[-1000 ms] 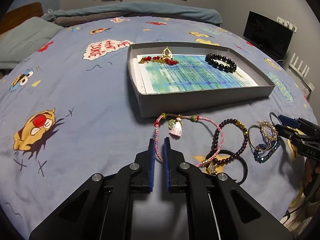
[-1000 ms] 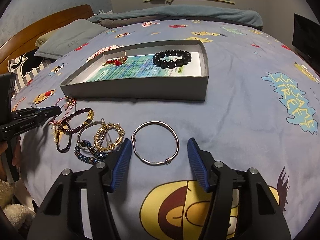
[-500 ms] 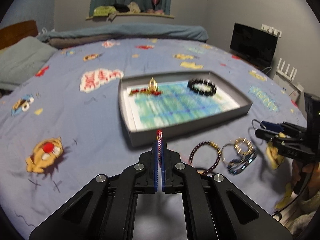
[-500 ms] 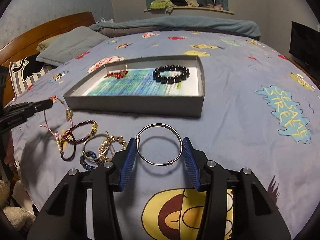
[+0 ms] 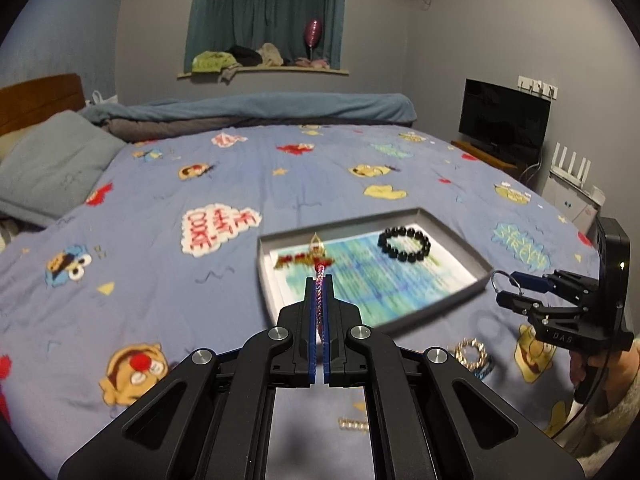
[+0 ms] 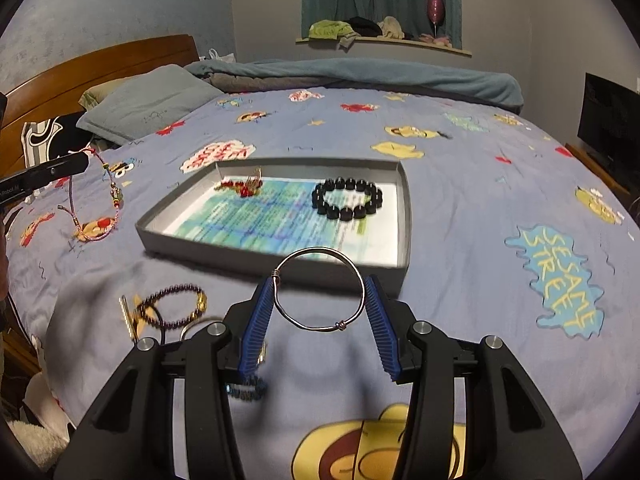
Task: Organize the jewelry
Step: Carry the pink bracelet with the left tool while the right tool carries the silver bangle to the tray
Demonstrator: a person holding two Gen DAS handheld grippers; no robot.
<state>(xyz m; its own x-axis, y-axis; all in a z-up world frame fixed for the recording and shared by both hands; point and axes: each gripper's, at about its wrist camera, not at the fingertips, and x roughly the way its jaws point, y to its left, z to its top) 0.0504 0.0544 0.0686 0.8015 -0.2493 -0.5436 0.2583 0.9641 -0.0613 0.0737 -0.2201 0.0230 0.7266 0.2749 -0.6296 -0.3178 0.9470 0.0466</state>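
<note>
Blue cartoon-print bedding [image 5: 168, 184] covers the bed that fills both views, with a grey pillow [image 5: 48, 164] at its head and a dark screen [image 5: 502, 120] against the wall on the far side. On the bedding sits a shallow grey tray [image 6: 404, 216] lined with printed paper. Inside it lie a black bead bracelet [image 6: 347, 199] toward one side and a red-and-gold piece [image 6: 244, 186] toward the other.

Left gripper [image 5: 319, 280] has its jaws closed tight on a pink braided cord [image 5: 319, 292], which runs up between the blue pads; in the right wrist view the cord [image 6: 94, 204] hangs in a loop below the tip, clear of the bedding and to the left of the tray. Right gripper [image 6: 320, 300] clamps a thin silver bangle [image 6: 320, 288] across its width, one pad against each side, the ring lifted in front of the tray's near wall.

Below the grippers, loose on the bedding, lie a dark purple bead bracelet [image 6: 172, 304], a gold ring-shaped piece [image 5: 470, 352] and a small gold chain [image 5: 354, 424]; further pieces are hidden behind the right gripper's left finger.
</note>
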